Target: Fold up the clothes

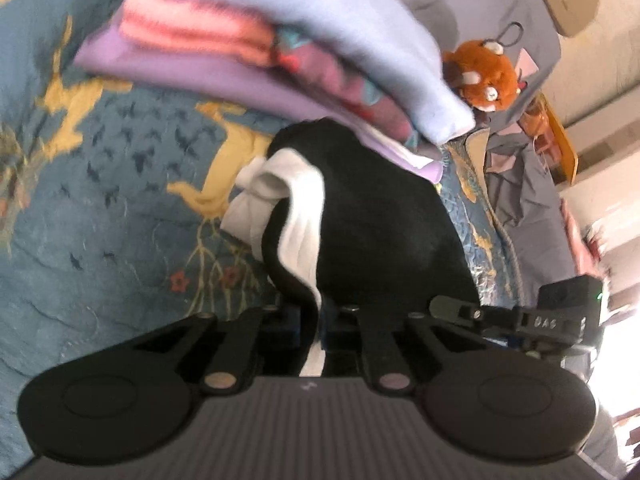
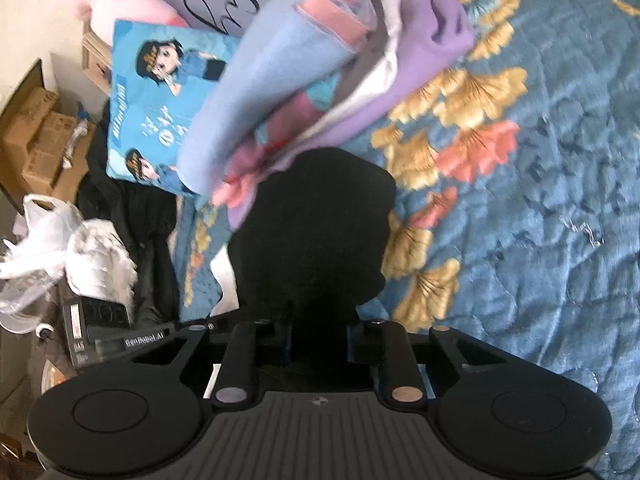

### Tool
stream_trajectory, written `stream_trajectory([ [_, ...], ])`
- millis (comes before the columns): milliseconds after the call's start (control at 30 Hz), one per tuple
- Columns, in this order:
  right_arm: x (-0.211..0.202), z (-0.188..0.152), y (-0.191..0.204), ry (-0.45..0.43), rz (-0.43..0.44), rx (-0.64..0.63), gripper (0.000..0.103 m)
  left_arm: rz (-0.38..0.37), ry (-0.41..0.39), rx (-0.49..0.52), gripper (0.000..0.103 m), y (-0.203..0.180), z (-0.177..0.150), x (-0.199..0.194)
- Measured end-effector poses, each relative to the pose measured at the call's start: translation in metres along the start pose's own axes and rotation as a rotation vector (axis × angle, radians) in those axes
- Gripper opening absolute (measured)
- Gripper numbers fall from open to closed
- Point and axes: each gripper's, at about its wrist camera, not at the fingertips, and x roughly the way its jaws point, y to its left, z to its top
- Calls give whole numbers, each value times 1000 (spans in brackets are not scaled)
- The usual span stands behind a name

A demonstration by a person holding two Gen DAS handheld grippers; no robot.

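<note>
Left gripper (image 1: 316, 316) pinched tight on black-and-white garment (image 1: 360, 216), white edge running between pads. Right gripper (image 2: 318, 332) narrow, clamped on same dark cloth at its near edge. Garment bunched on bed (image 2: 540, 160), near folded stack (image 1: 280, 48) beyond. Stack looks done; this piece not yet folded. Both grippers angled downward, side by side.

Folded stack (image 1: 280, 48) blocks ahead; quilt (image 2: 540, 200) open beside it.
</note>
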Motion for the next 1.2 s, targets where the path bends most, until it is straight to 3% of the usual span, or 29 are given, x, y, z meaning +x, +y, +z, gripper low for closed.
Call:
stream_trajectory([
  [267, -14, 11, 17, -55, 56, -9, 20, -49, -120, 8, 8, -9, 6, -34],
  [567, -36, 18, 52, -100, 99, -103, 19, -121, -180, 33, 8, -30, 11, -53],
  [667, -48, 32, 79, -108, 119, -176, 19, -165, -232, 60, 8, -47, 22, -75],
  [800, -72, 75, 136, -138, 139, -289, 19, -188, -294, 179, 8, -94, 66, -120],
  [900, -94, 120, 198, -197, 121, -434, 19, -165, -344, 319, 9, -143, 112, -158],
  [1000, -100, 163, 239, -241, 96, -479, 19, -121, -400, 424, 9, -185, 159, -191],
  [1133, -75, 196, 236, -243, 31, -459, 19, -71, -444, 447, 10, -198, 207, -198],
  [1200, -45, 208, 203, -193, -30, -342, 19, -58, -366, 377, 10, -174, 226, -162],
])
